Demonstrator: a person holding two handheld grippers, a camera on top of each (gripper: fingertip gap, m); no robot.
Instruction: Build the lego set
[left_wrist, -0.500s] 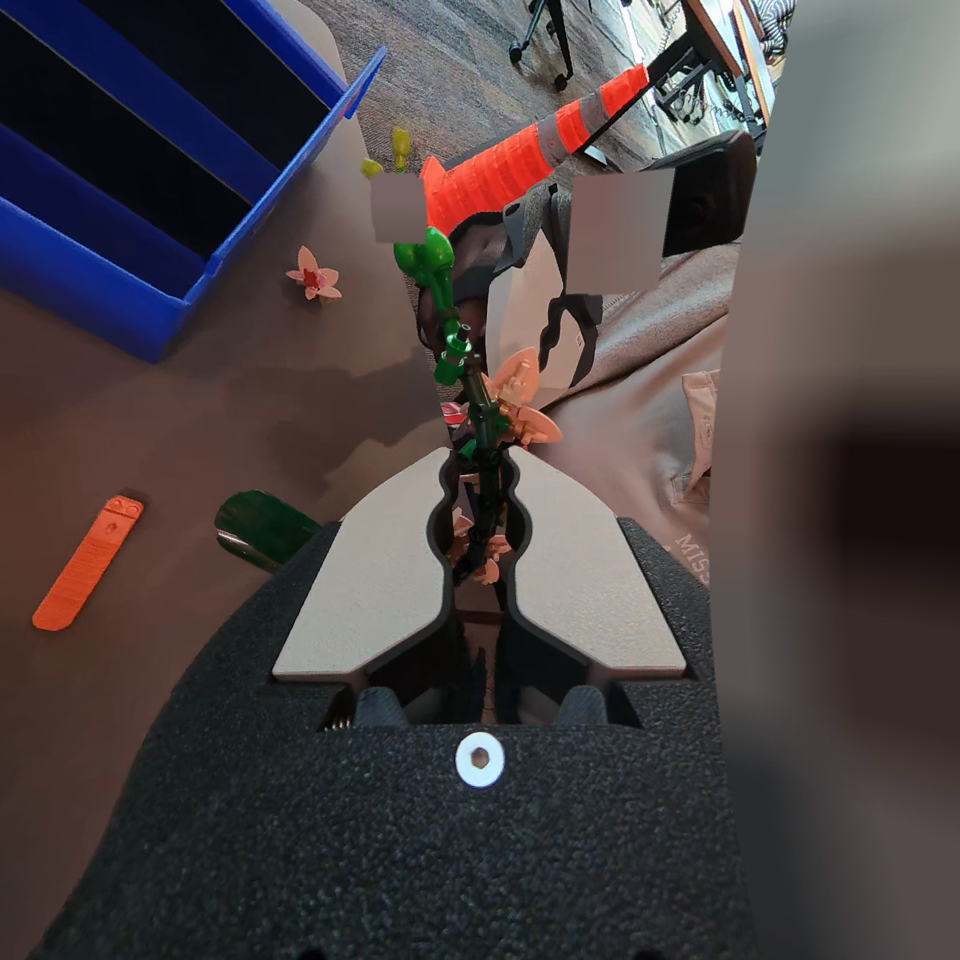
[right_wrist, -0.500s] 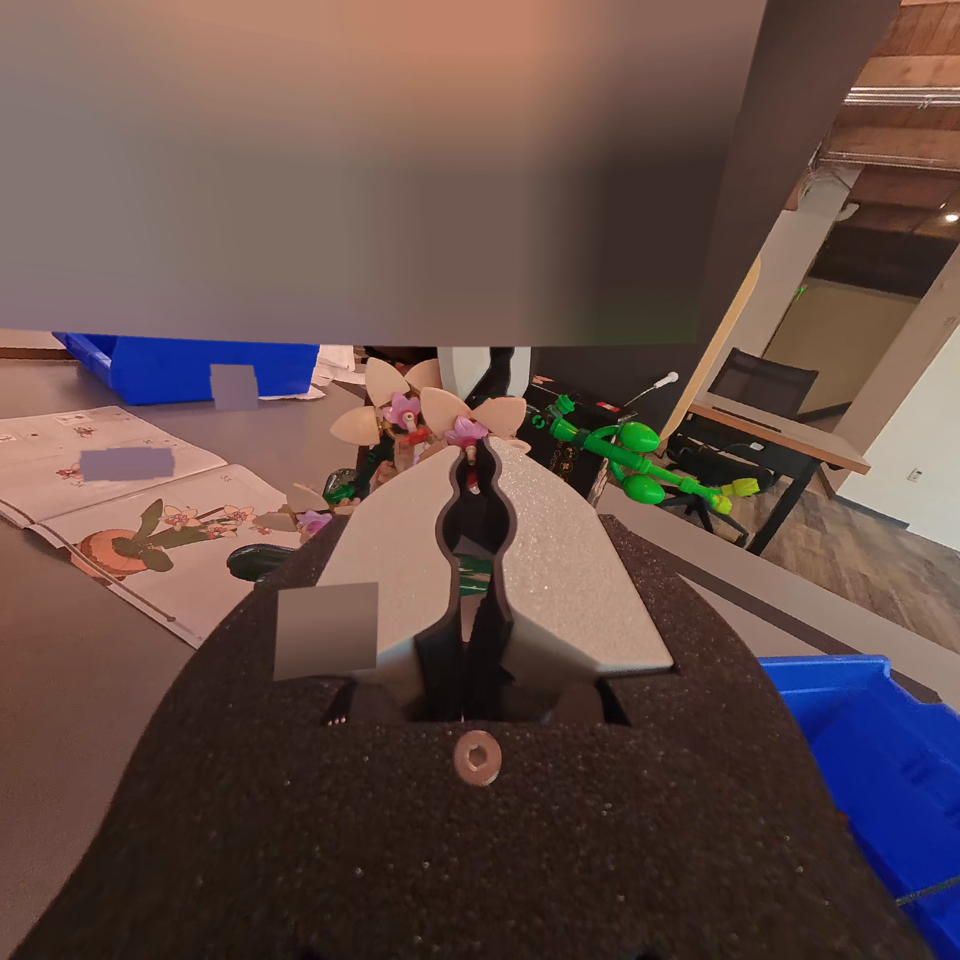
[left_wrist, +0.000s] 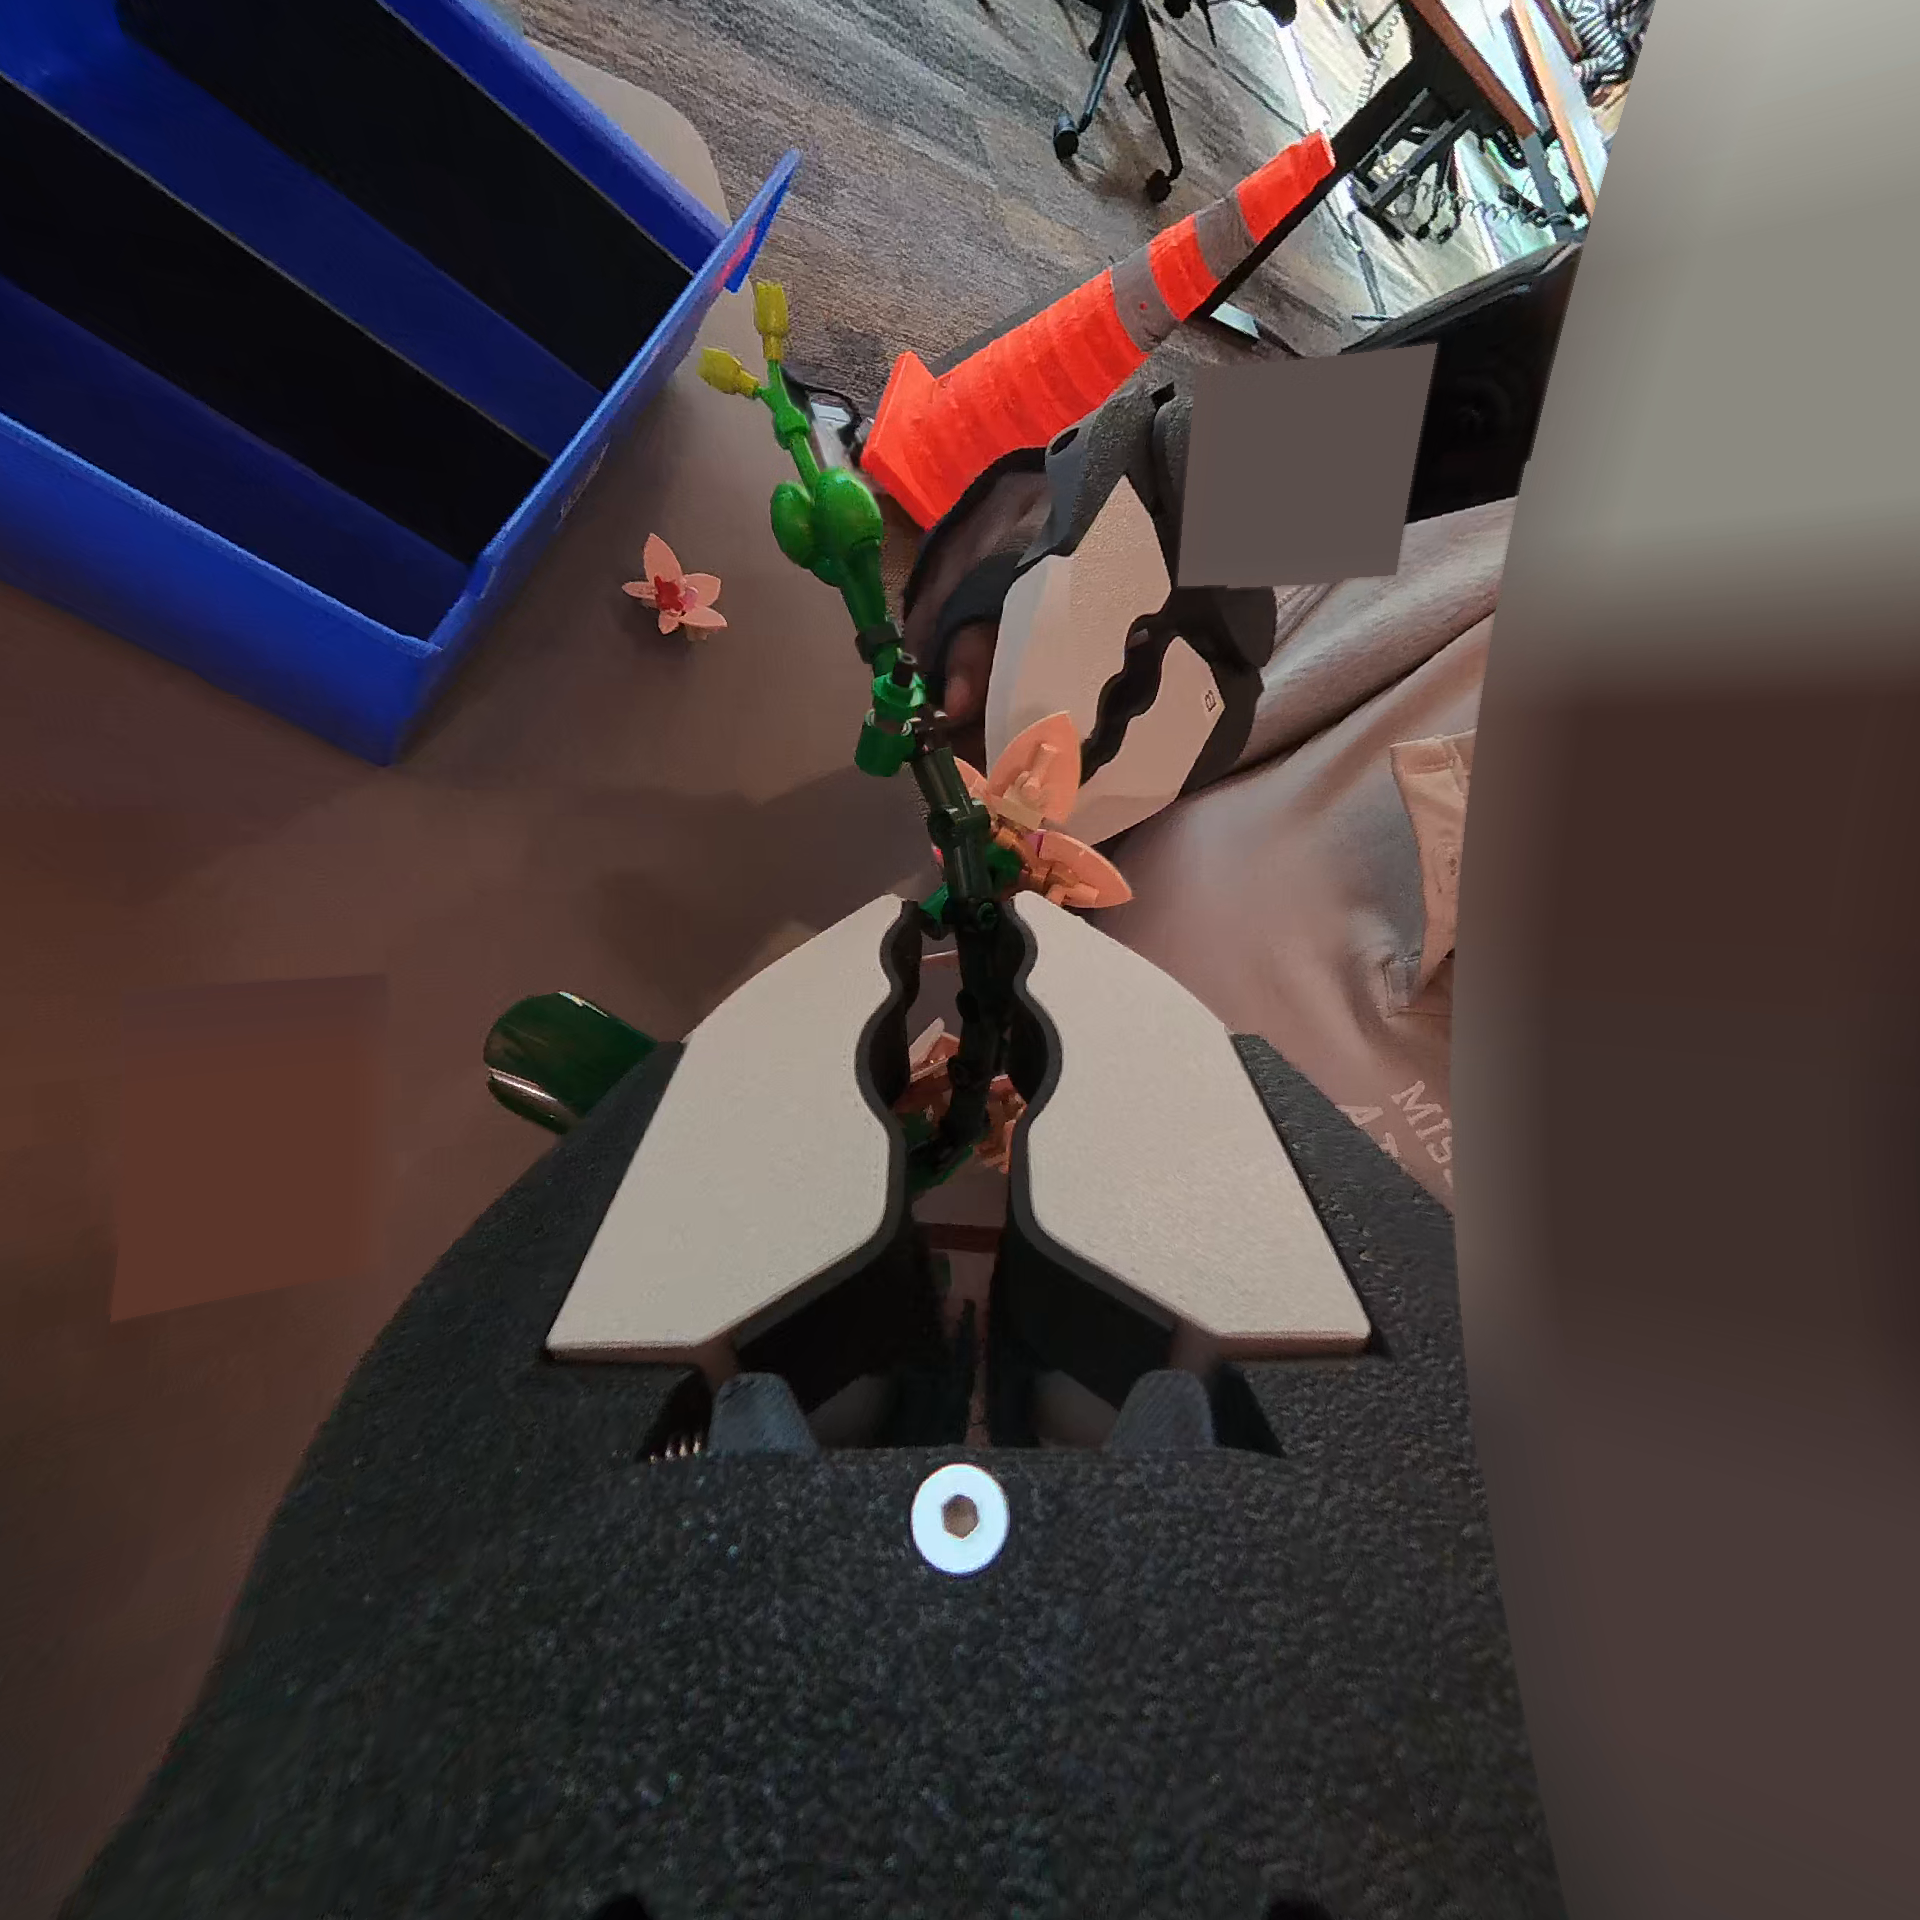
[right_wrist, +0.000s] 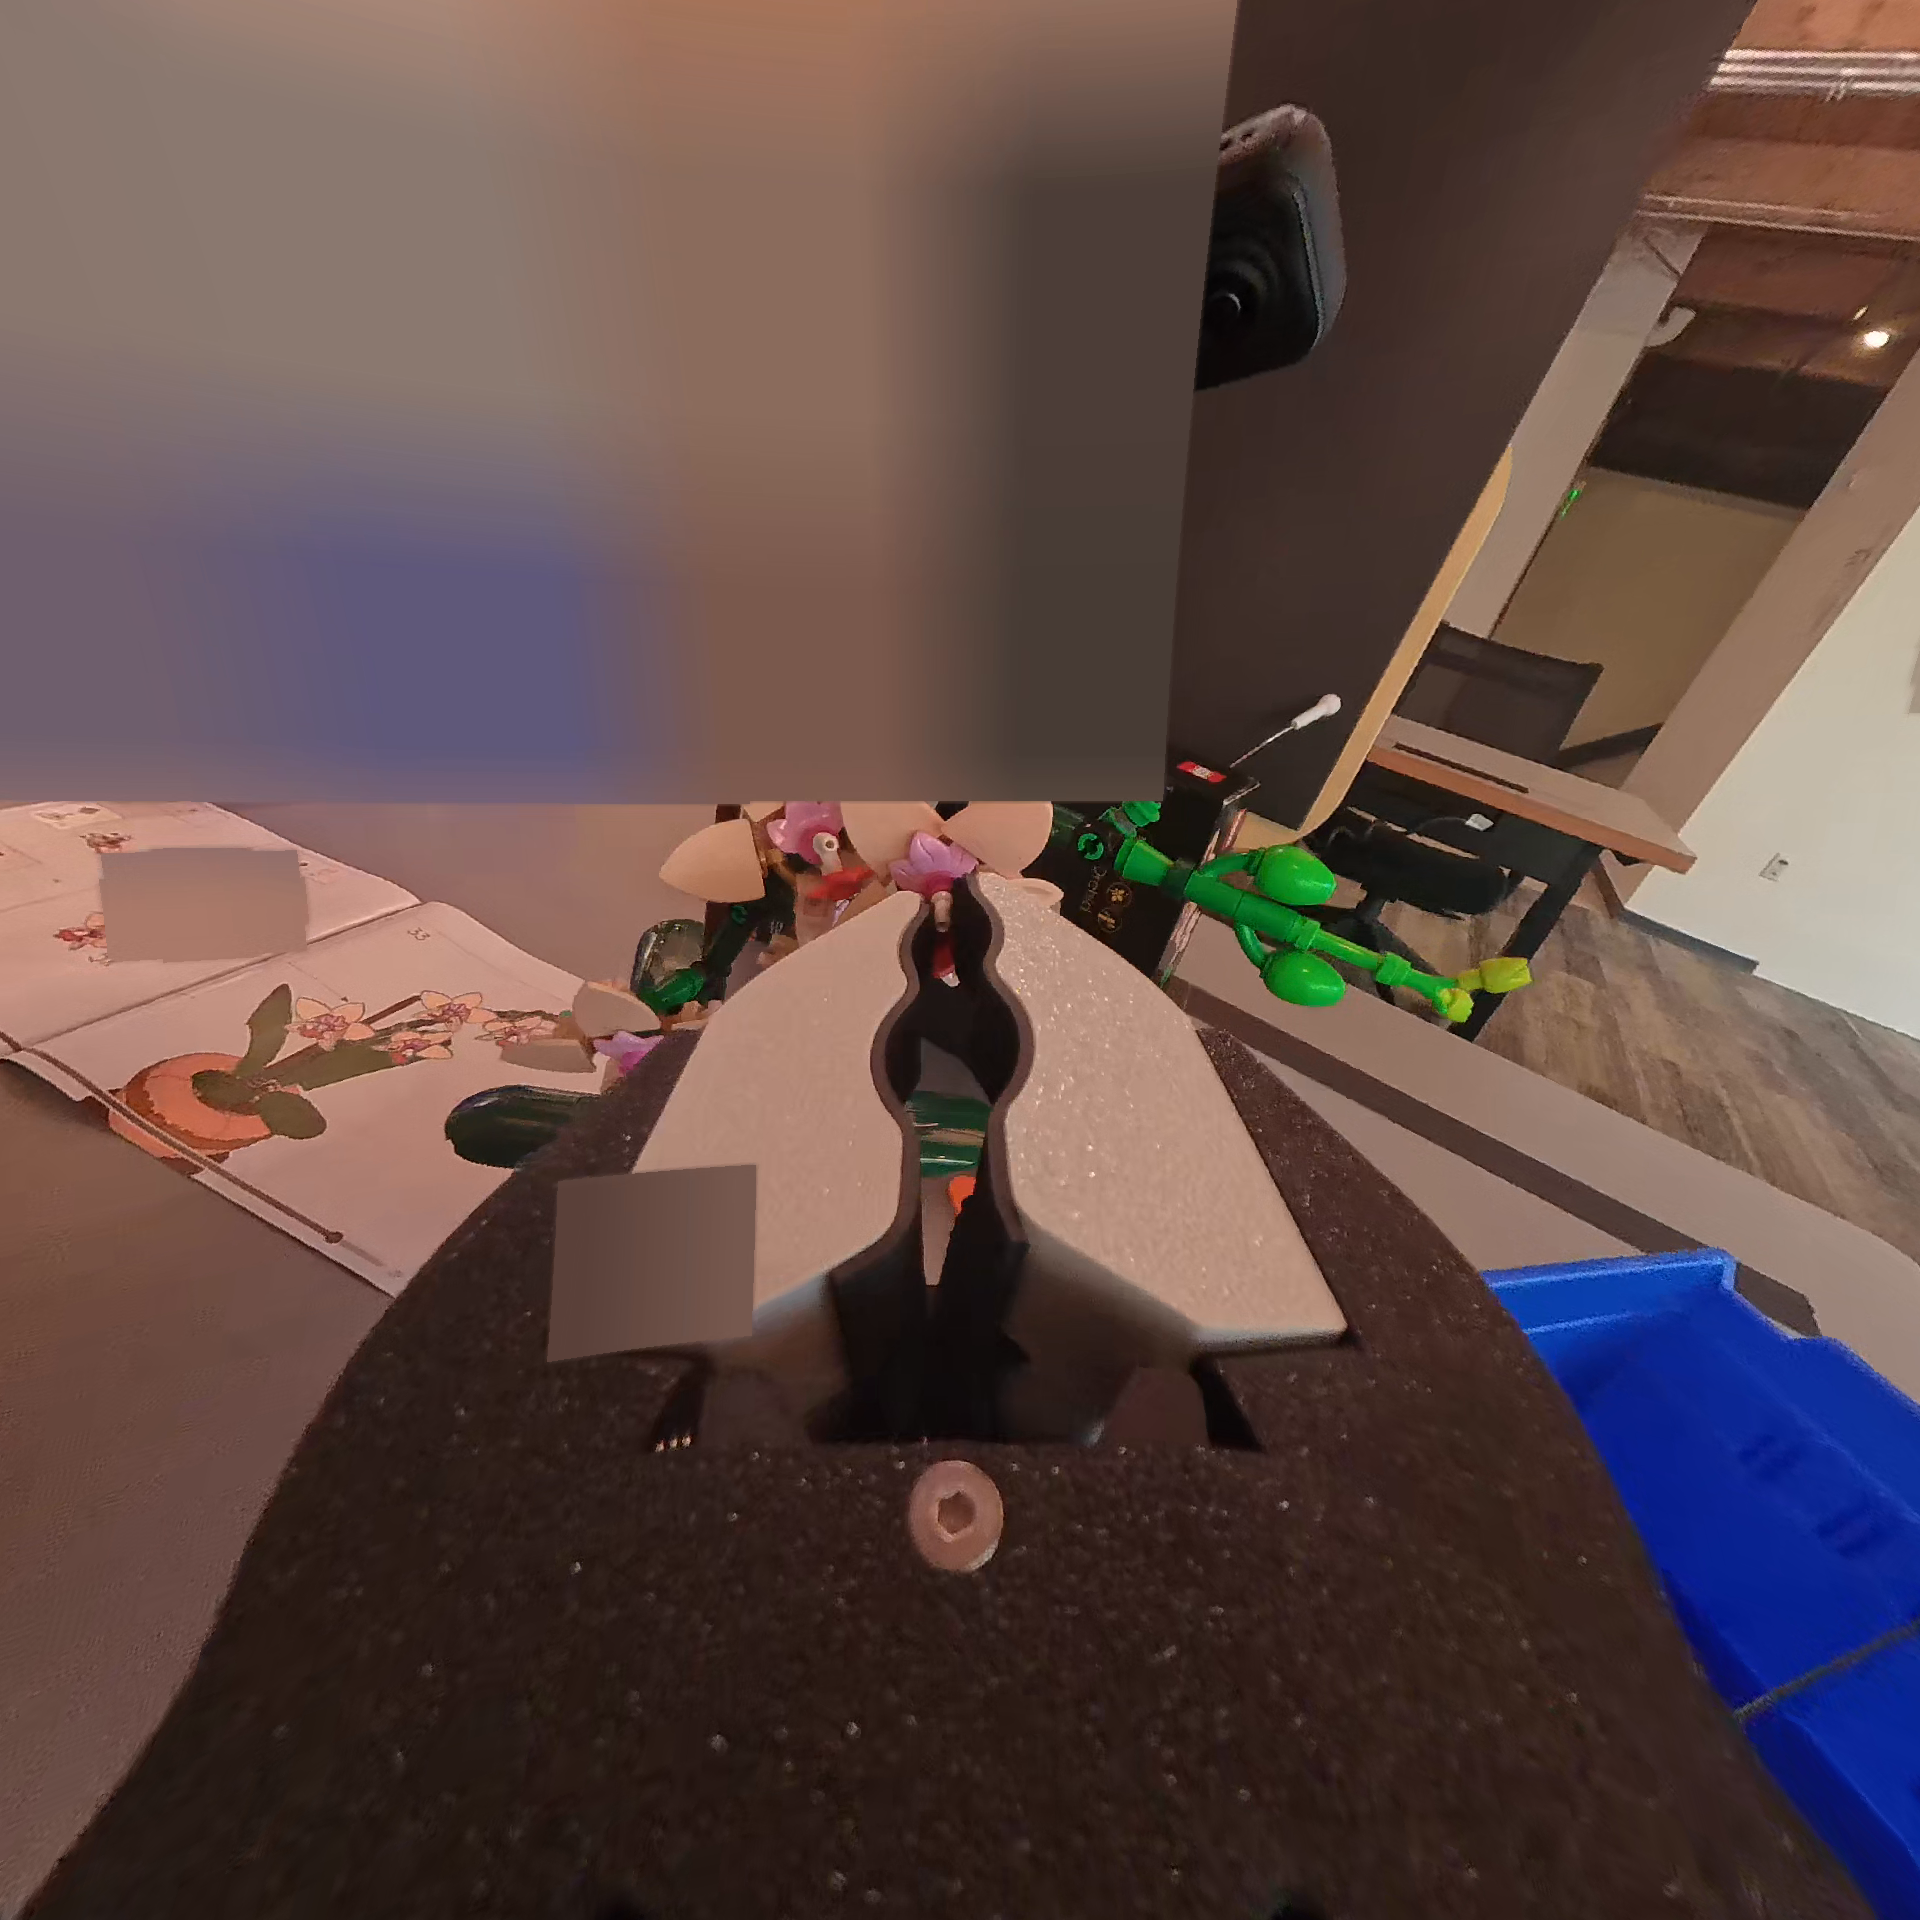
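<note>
Stem (left_wrist: 961, 831) now tilted further, long axis running away from left claw (left_wrist: 961, 925) clamped on it; right claw (right_wrist: 951, 904) pinches flower (right_wrist: 930, 862).

Both views are evenly lit by soft indoor light. In the left wrist view, diffuse shadows are cast across the table (left_wrist: 312, 883), and a glint is seen on a dark green leaf (left_wrist: 561, 1049). In the right wrist view, a ceiling lamp (right_wrist: 1875, 338) glows far off and the pads (right_wrist: 1122, 1122) sparkle. Straight lines are bowed toward the edges by the wide lens. Large smeared patches are laid over both views.
</note>
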